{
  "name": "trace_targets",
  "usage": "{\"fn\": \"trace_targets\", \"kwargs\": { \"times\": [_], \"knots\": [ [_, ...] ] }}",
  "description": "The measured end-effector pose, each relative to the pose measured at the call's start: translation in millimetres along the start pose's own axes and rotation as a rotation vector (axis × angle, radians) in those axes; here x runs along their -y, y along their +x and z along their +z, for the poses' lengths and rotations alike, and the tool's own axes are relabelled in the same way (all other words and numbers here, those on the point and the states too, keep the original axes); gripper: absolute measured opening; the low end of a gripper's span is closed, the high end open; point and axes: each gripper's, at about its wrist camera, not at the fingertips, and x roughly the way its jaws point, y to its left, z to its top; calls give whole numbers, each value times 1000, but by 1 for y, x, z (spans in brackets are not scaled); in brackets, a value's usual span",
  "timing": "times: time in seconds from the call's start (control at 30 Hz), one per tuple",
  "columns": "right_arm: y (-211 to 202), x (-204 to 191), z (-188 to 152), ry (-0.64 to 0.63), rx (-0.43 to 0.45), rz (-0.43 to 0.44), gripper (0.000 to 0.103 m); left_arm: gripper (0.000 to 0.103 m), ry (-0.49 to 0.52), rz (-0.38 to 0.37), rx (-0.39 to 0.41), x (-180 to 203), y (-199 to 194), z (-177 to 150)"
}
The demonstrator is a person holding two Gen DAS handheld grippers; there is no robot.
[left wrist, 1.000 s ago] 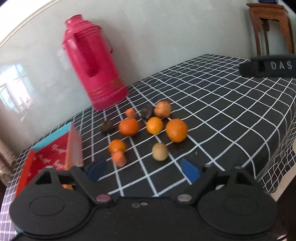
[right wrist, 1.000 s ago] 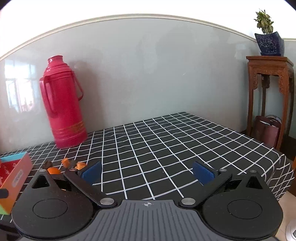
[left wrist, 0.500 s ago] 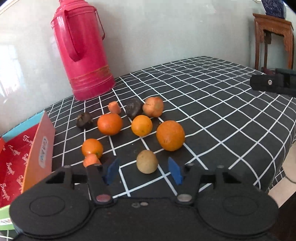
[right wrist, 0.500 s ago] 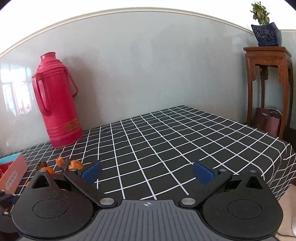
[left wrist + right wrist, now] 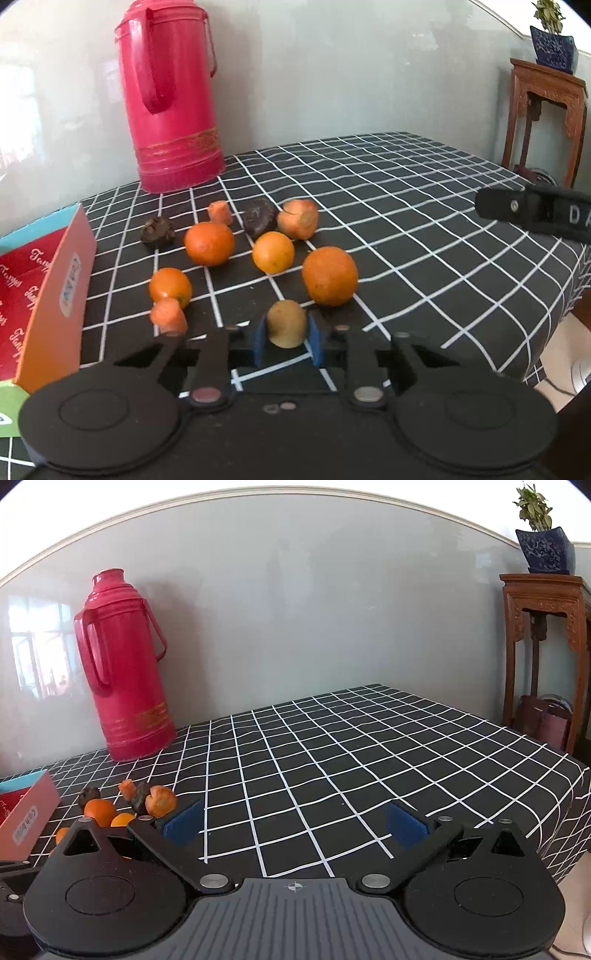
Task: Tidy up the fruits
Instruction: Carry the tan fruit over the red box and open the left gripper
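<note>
The left gripper is clamped on a small brown fruit that sits on the checked surface, both blue pads against it. Just beyond the brown fruit lies a big orange — further oranges and carrot pieces spread toward the red flask. The right gripper hangs spread wide, holding nothing.

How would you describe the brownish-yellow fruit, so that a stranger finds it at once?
Start at the red thermos on the checked tablecloth and come toward the camera, past the oranges. The brownish-yellow fruit sits nearest, between the blue pads of the left hand-held gripper; it alone is dull and olive-brown, not orange.
</note>
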Motion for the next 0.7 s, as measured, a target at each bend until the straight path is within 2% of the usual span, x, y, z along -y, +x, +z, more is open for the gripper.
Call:
{"fn": "trace_targets", "kwargs": {
  "times": [0.17, 0.37, 0.6, 0.7],
  "knots": [
    [2, -7, -3, -26, -16, 22, 103, 14, -22, 75, 78, -15, -18, 9],
    [4, -23, -8, -73, -26, 51, 103, 14, -106, 290, 142, -62, -38, 19],
    [7, -41, -14, -100, -40, 91, 103, 14, -279, 517, 40, -135, -38, 13],
    [8, -49, -16, -115, -42, 101, 103, 14, -331, 569, -17, -157, -36, 5]
  ]
}}
